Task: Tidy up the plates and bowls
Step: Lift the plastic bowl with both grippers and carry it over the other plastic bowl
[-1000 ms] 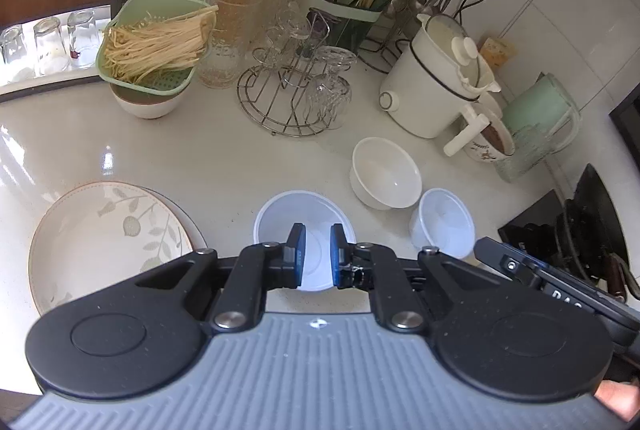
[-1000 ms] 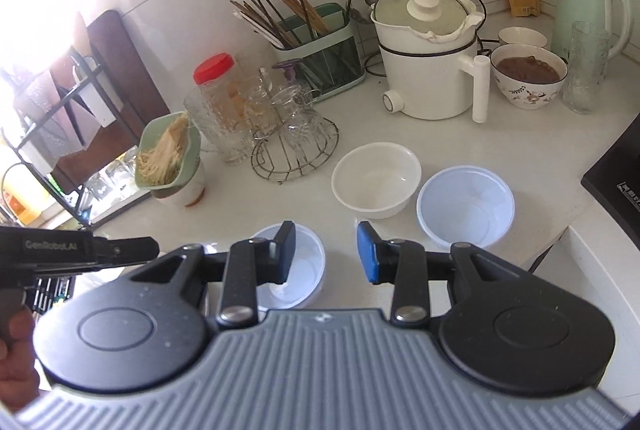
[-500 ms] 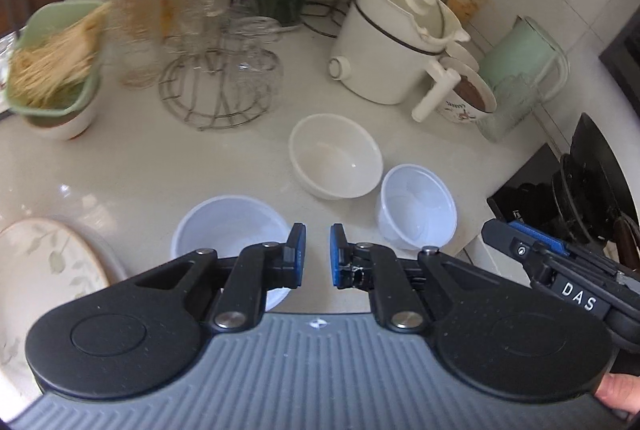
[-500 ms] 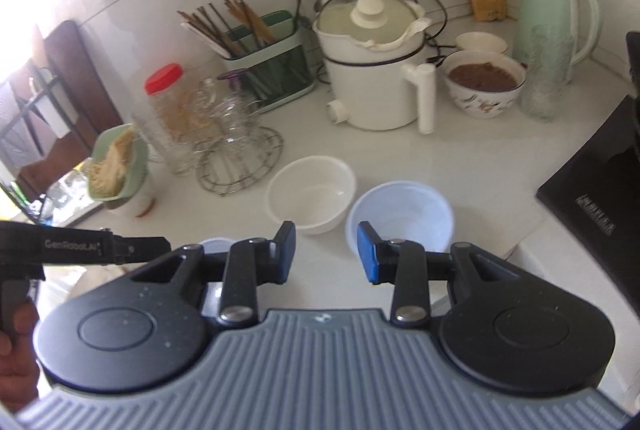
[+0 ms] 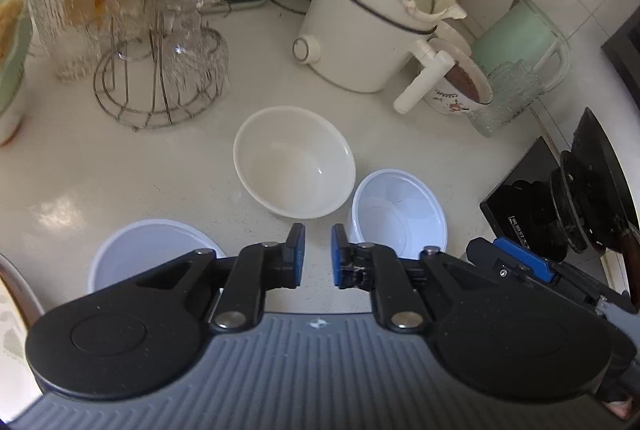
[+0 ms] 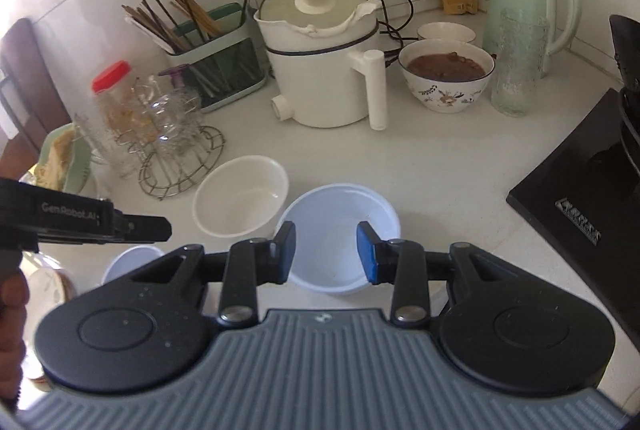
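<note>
Looking along my left gripper (image 5: 316, 256), I see its jaws opening with only a narrow gap so far and nothing between them, above bare white table (image 5: 120, 169). A white ceramic bowl (image 5: 294, 161) sits upright, mouth up, just ahead. A translucent plastic bowl (image 5: 398, 218) sits just right of it, rims nearly touching. A second plastic bowl (image 5: 148, 254) sits lower left, partly behind my left finger. Only this view shows how close that second bowl comes to the patterned plate (image 5: 14, 314) at the left edge. My right gripper's body (image 5: 520, 266) shows at the lower right. All three bowls are round, so none has a long axis.

From the right wrist view, my right gripper (image 6: 326, 254) is partly open and grips nothing; its tips hover over the nearer plastic bowl (image 6: 338, 226), apart from its rim. The ceramic bowl (image 6: 240, 195) sits just left of it, and the other plastic bowl (image 6: 128, 262) peeps out lower left. Only this view shows my left gripper's side (image 6: 80, 220), marked "GenRobot.AI", with a hand (image 6: 12, 310) below it. It also shows the patterned bowl of brown food (image 6: 446, 71) beside the white cooker (image 6: 320, 57) in full. A logo on the black stove (image 6: 576, 205) is unreadable.
</note>
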